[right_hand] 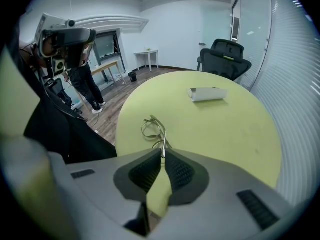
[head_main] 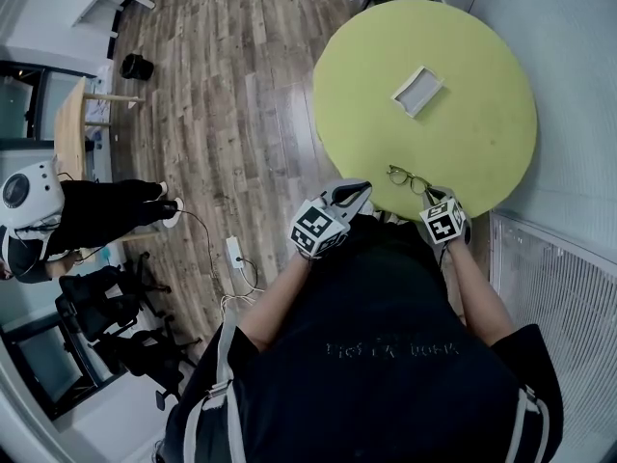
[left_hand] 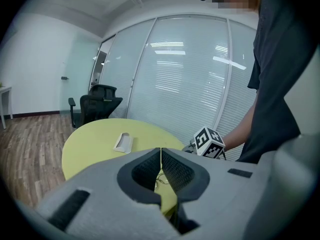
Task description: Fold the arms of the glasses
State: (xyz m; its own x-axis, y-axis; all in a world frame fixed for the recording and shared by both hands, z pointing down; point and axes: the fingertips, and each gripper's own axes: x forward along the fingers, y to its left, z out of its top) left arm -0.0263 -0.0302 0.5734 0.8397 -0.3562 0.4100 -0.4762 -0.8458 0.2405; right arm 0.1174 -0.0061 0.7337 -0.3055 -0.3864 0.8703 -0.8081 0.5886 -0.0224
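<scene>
Right gripper (right_hand: pixel 163 154) pinched shut on the thin arm tip of the glasses (right_hand: pixel 152 127). Left gripper (left_hand: pixel 160 156) closed too, holding nothing, by the near edge. Round yellow-green table (head_main: pixel 463 85), white case (head_main: pixel 417 90) near its middle, glasses lying at the near edge.

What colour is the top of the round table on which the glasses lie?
The table is plain yellow-green. The head view shows it best.
</scene>
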